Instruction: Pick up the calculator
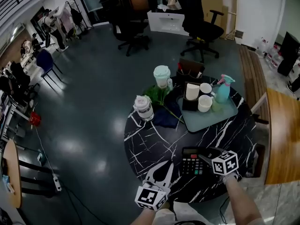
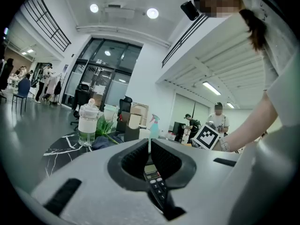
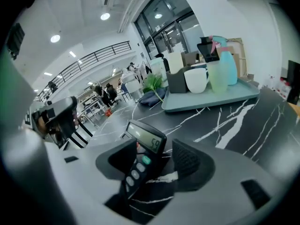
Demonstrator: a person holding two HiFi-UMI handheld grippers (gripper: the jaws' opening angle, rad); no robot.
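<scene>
Right gripper [image 3: 157, 159] straddles the calculator [image 3: 145, 138] with wide jaws, left gripper [image 2: 149, 146] pinched together beside it; next, I judge, squeeze and lift.

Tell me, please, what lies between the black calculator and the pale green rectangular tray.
Nothing but bare black white-veined marble tabletop, as the head view shows.
</scene>
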